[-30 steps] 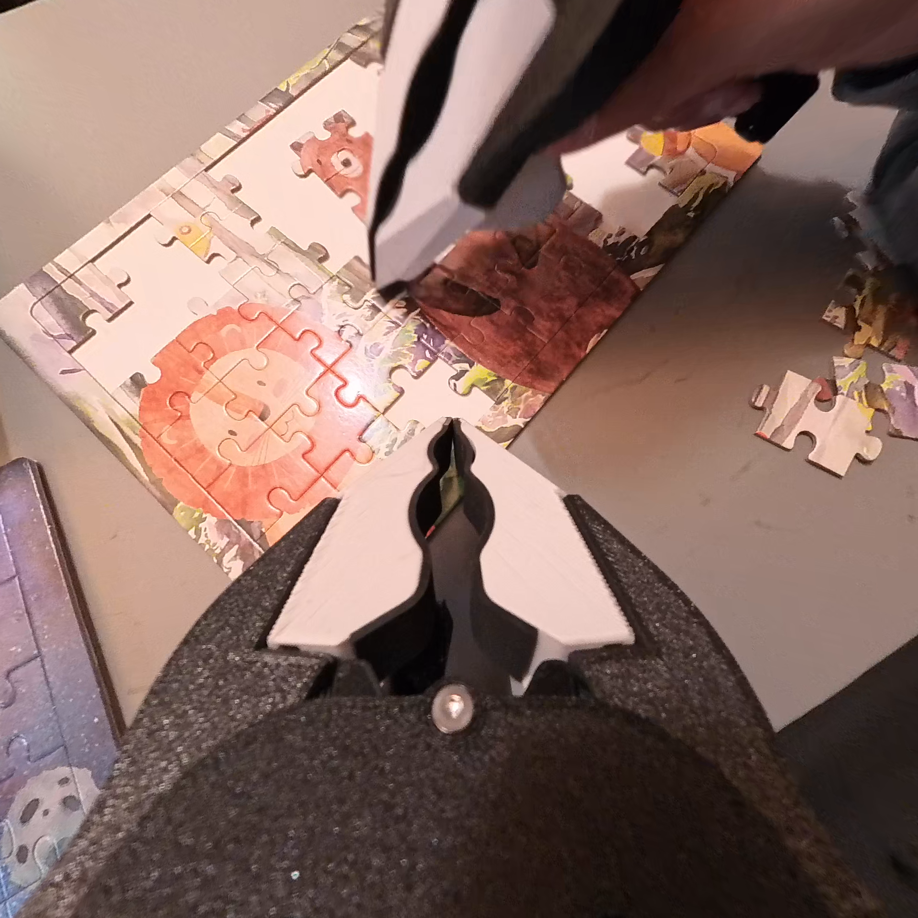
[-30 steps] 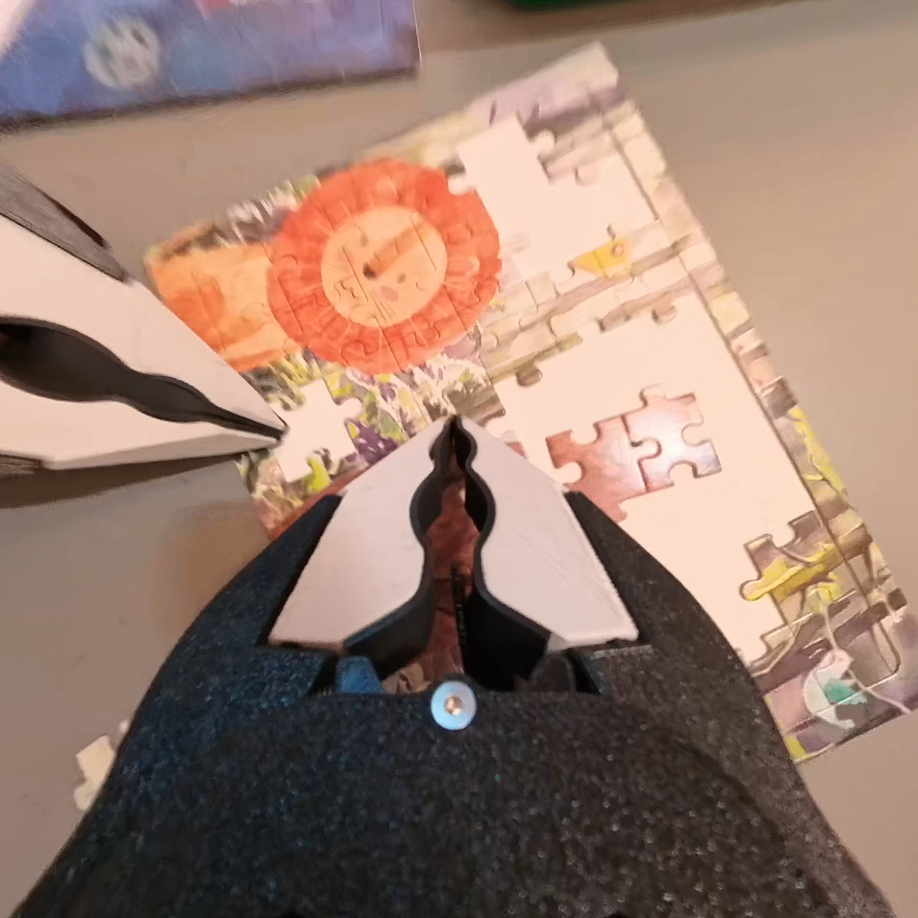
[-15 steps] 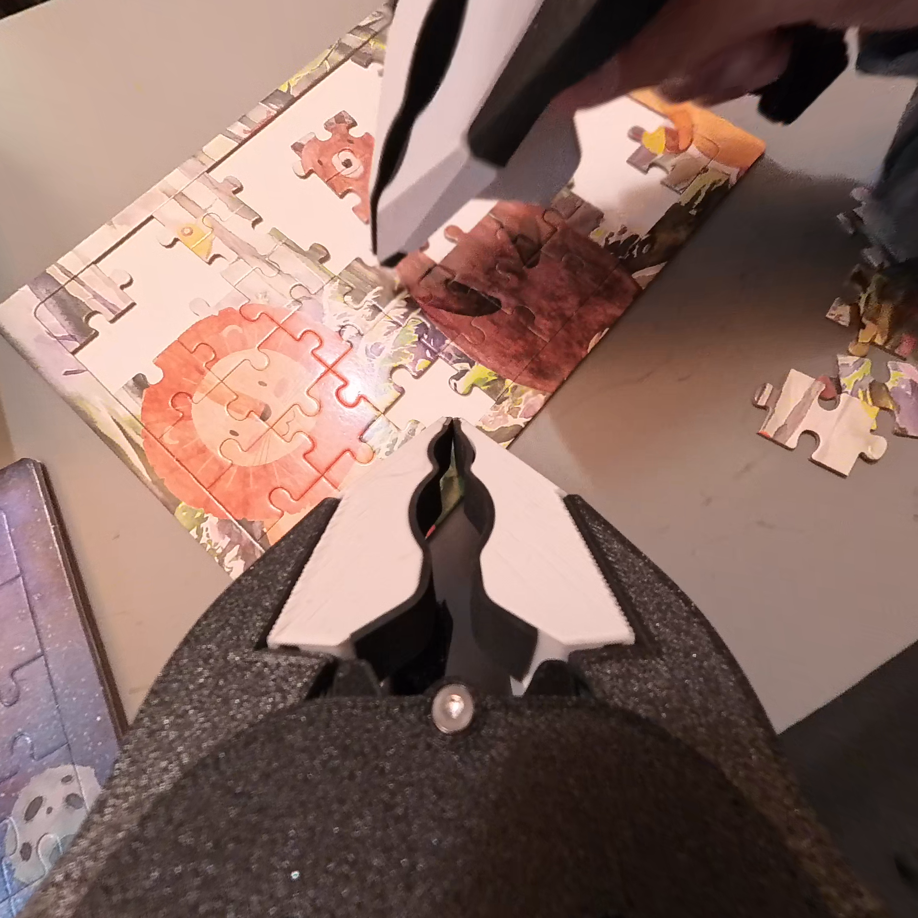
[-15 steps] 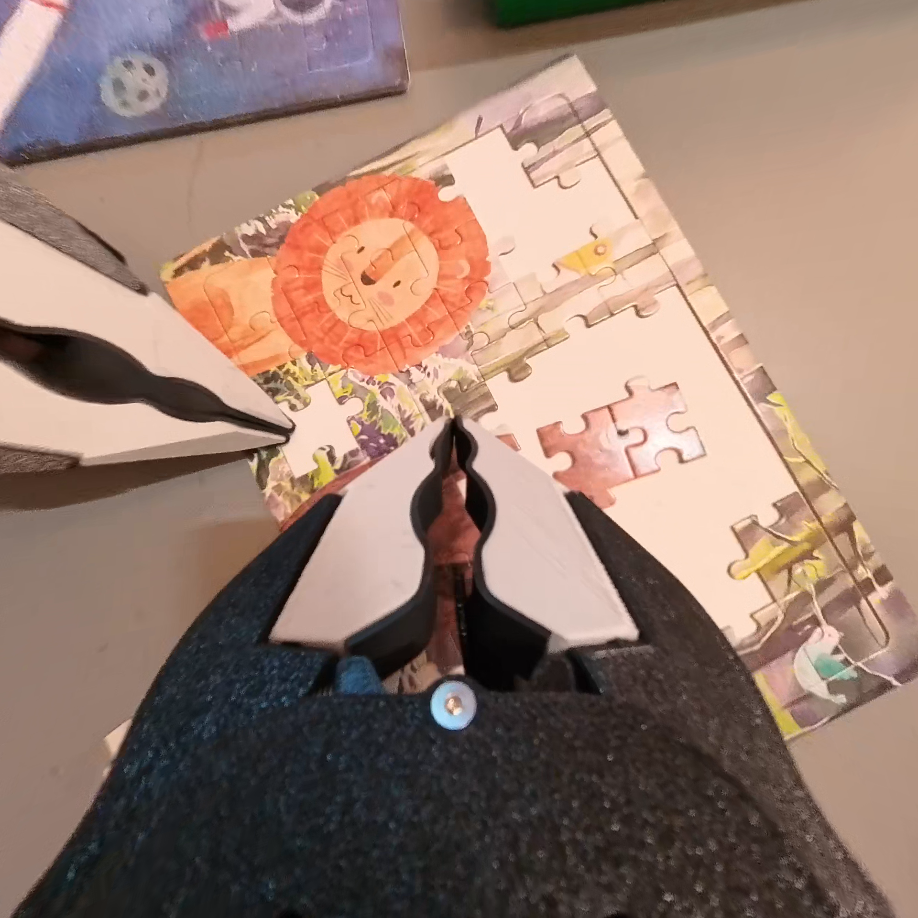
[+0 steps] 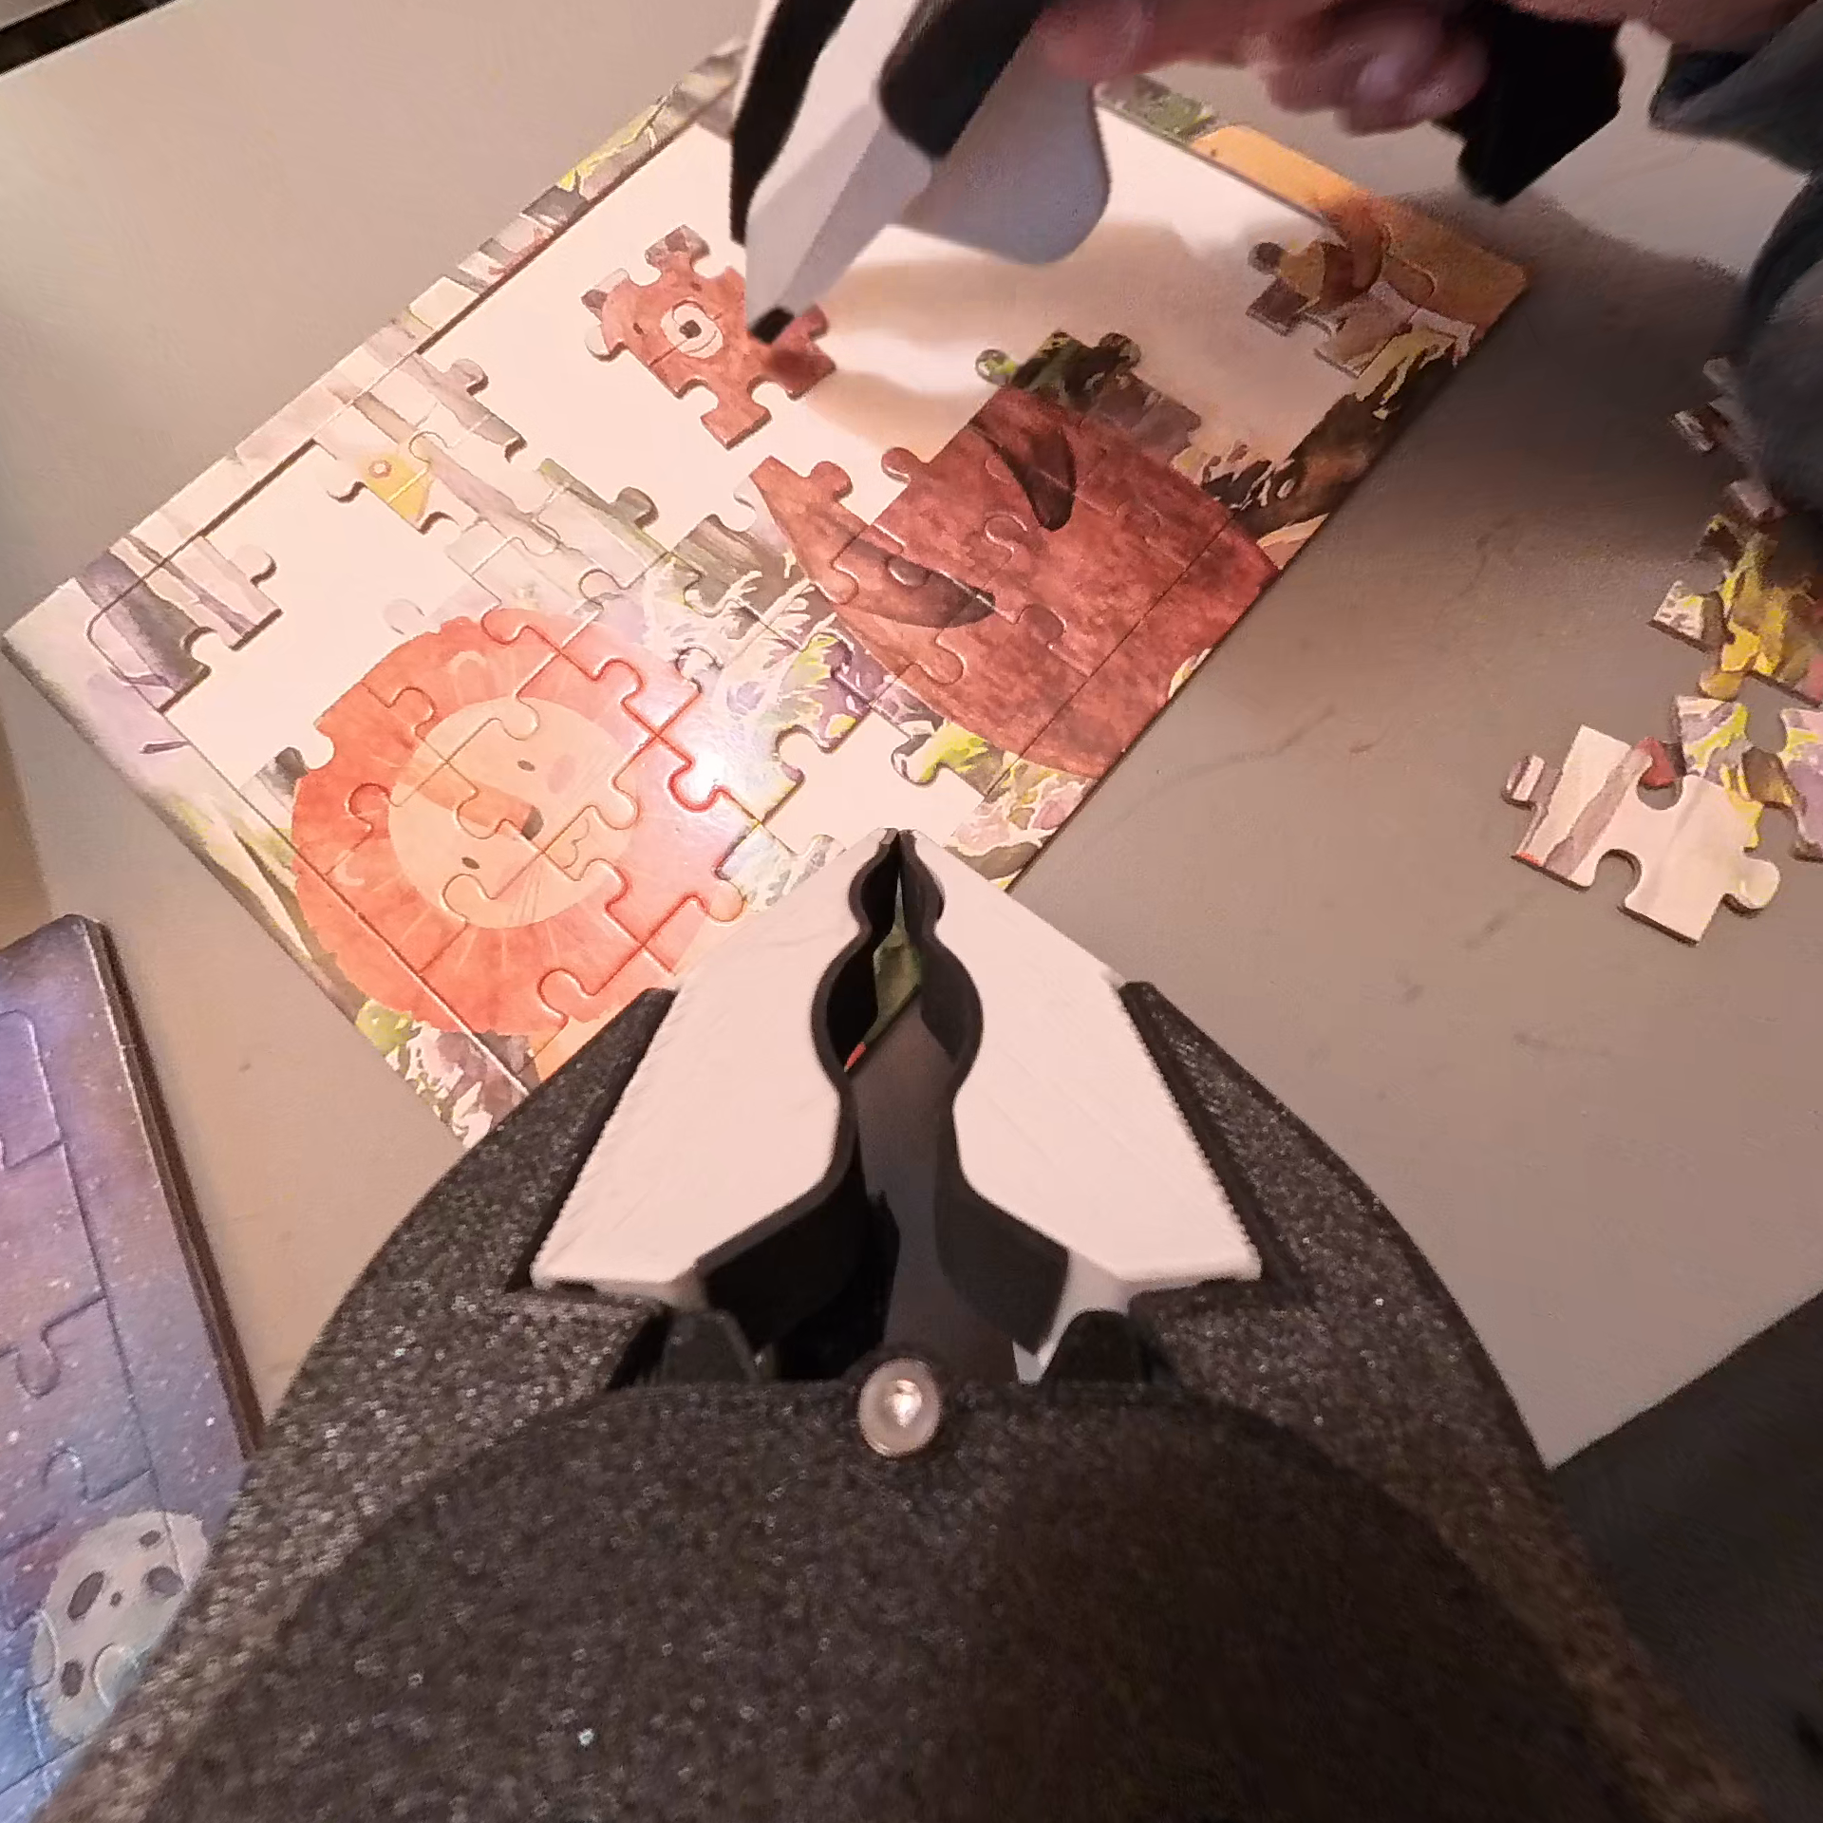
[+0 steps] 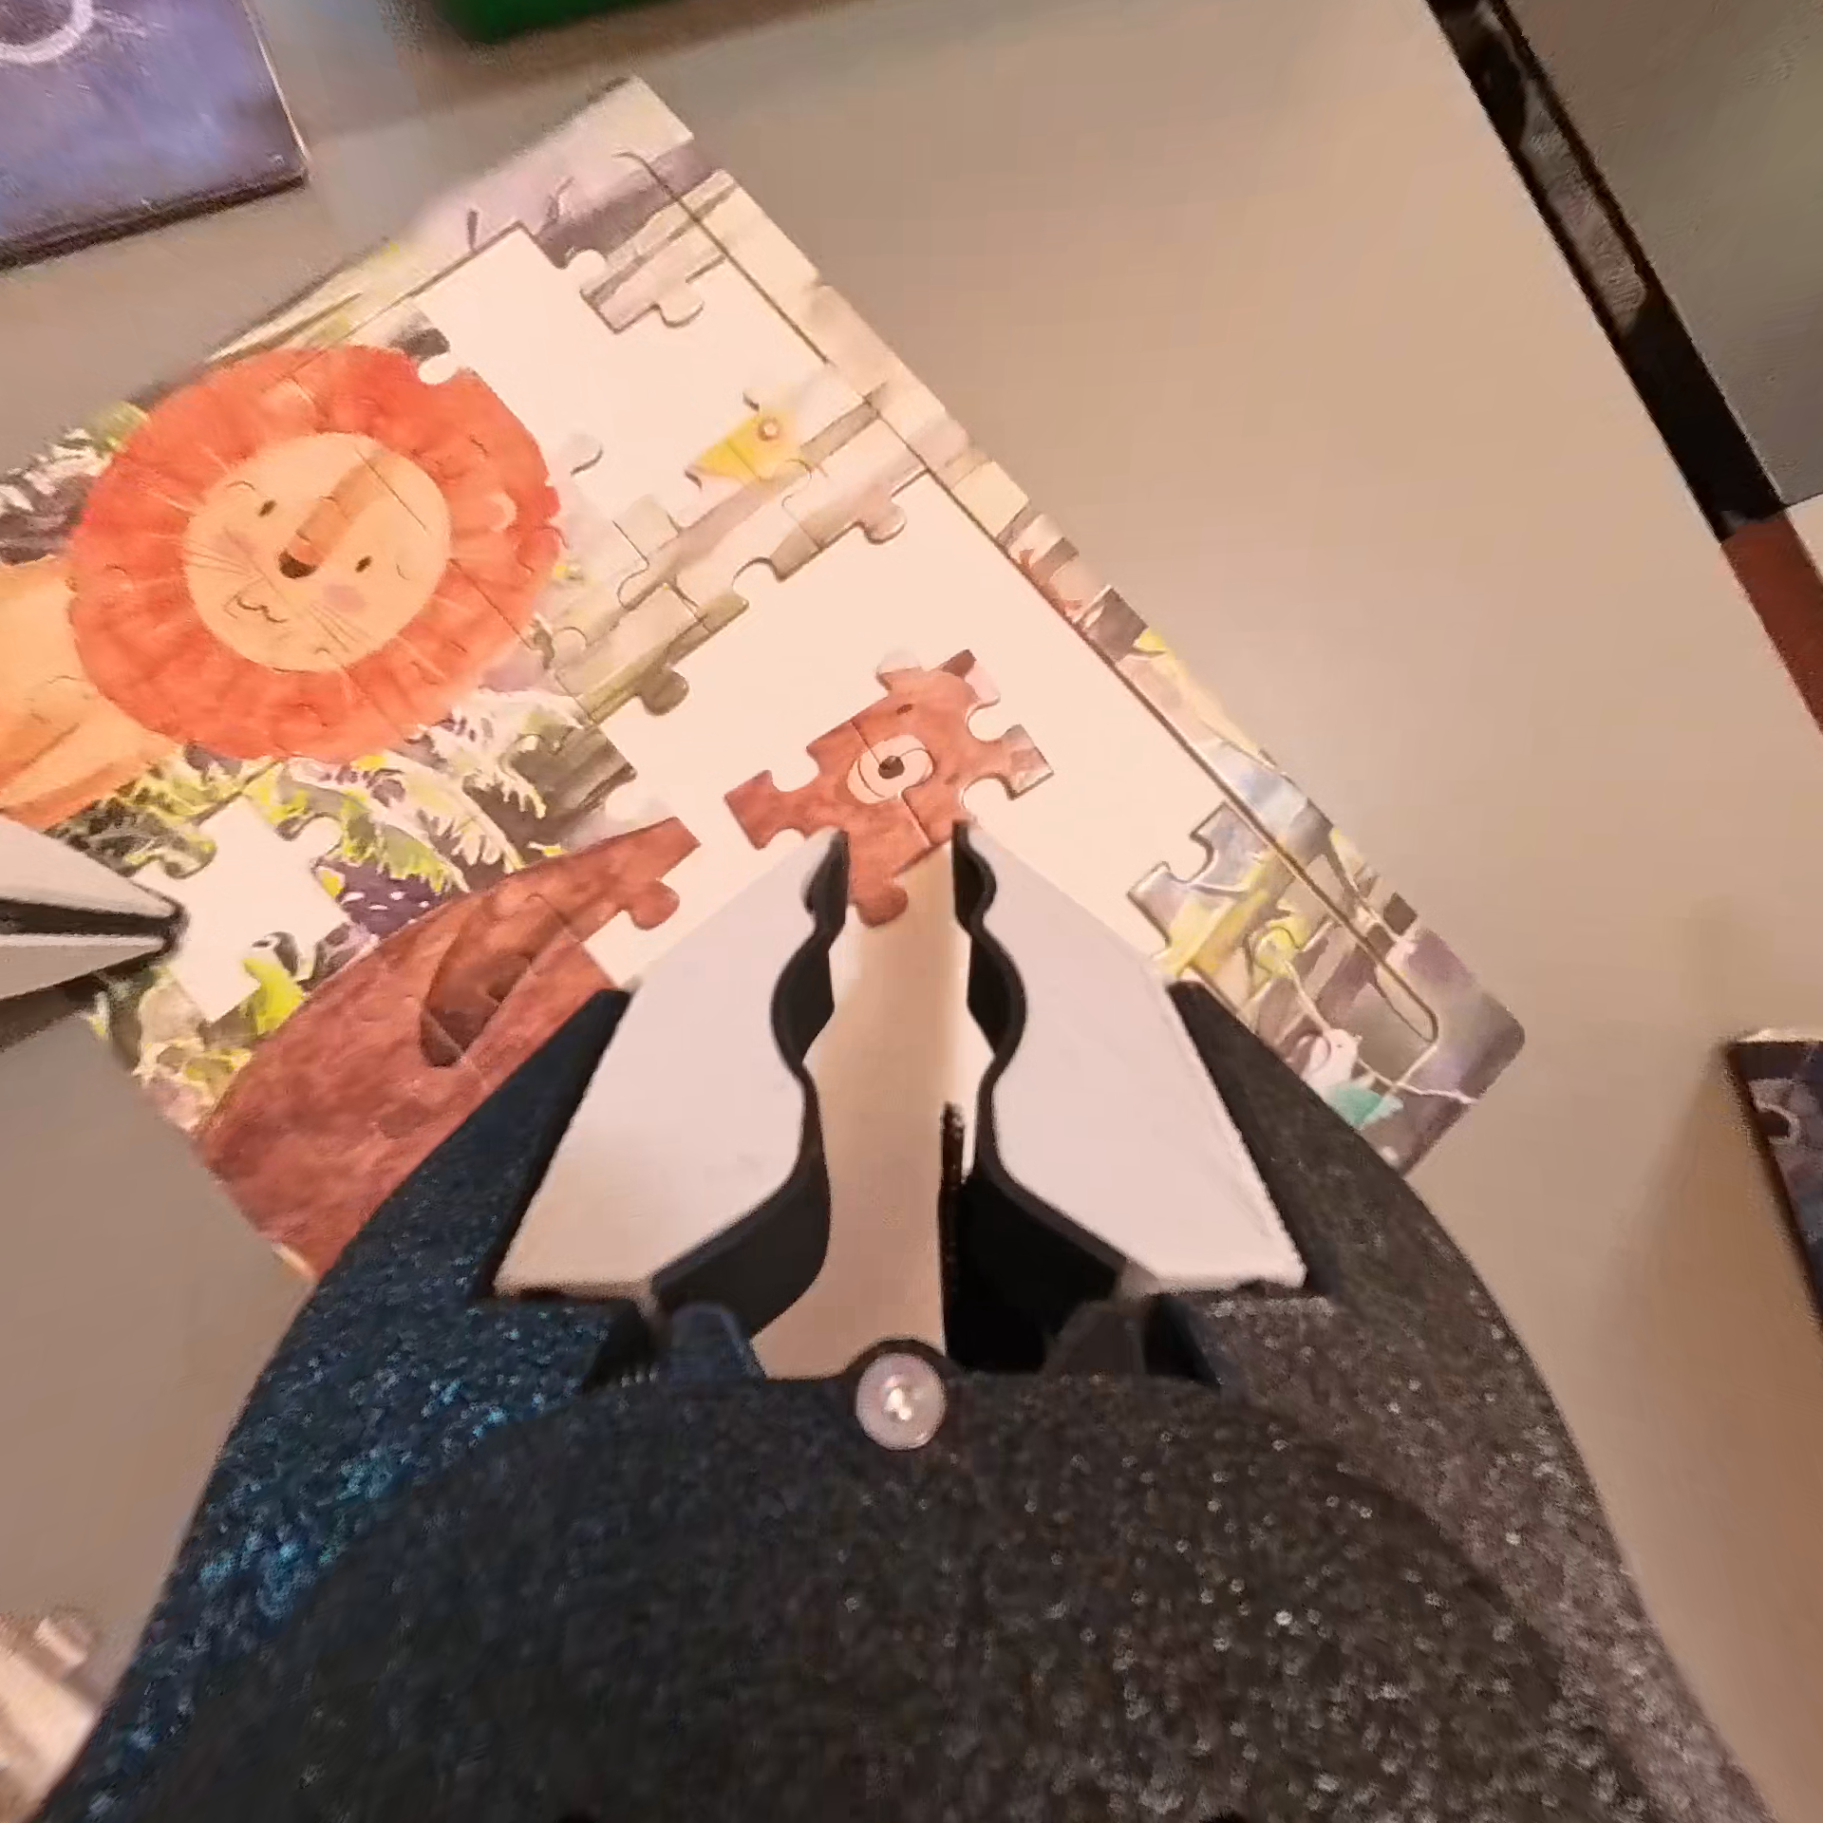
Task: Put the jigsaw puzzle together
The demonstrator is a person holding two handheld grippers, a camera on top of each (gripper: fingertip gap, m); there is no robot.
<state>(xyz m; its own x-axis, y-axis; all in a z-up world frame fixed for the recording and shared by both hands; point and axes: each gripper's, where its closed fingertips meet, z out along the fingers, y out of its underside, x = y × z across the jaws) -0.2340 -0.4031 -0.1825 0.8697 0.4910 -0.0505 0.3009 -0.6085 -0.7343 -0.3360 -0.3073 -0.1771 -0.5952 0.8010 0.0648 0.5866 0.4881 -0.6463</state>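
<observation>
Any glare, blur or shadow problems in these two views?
Left wrist view: a white glare spot on the orange lion's mane; the person's hand at top is motion-blurred; the right gripper shadows the white puzzle board. Right wrist view: overall soft; lion face slightly smeared.

A grey table [image 5: 1282, 1036] carries the jigsaw puzzle board [image 5: 917, 286], loose pieces [image 5: 1667, 838] and a purple puzzle [image 5: 59, 1282].

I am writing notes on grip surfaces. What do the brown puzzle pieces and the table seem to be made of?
Brown puzzle pieces: probably printed cardboard with a slightly glossy face; they are thin, flat and die-cut.
Table: a smooth, matte grey-beige top, perhaps laminate; faint scuffs show, and what lies underneath cannot be told.
</observation>
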